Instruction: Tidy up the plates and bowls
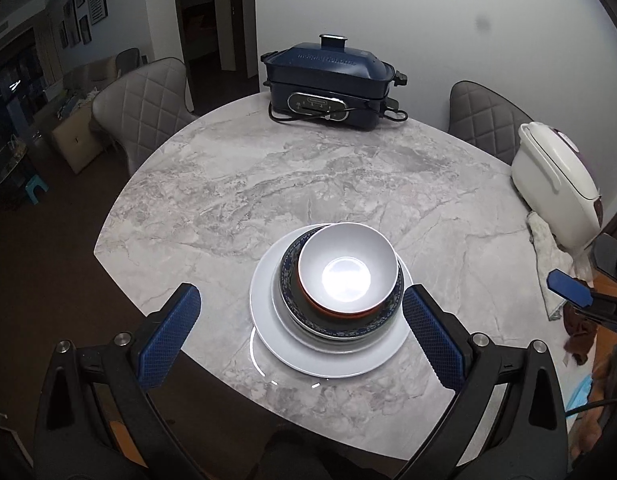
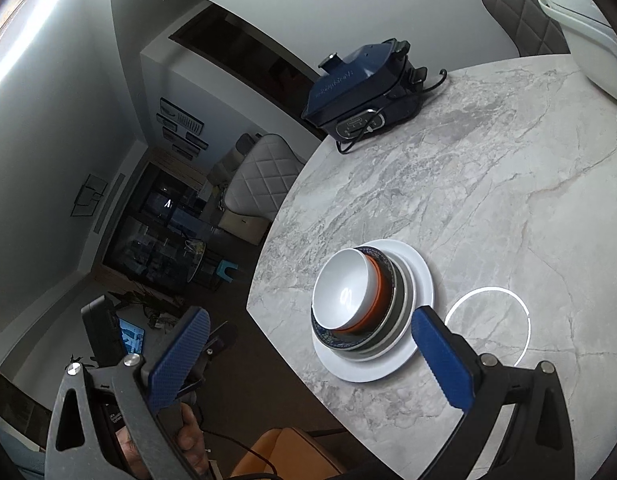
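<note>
A stack of dishes sits on the marble table near its front edge. A white bowl with an orange-red outside is on top. Under it is a blue patterned plate, then a large white plate. My left gripper is open and empty, just in front of the stack, fingers either side of it. In the right wrist view the white bowl tops the same stack on the white plate. My right gripper is open and empty, near the stack's front.
A dark blue electric cooker with its cord stands at the table's far edge. A white rice cooker and a cloth sit at the right. Grey quilted chairs stand around the table. An orange chair is below.
</note>
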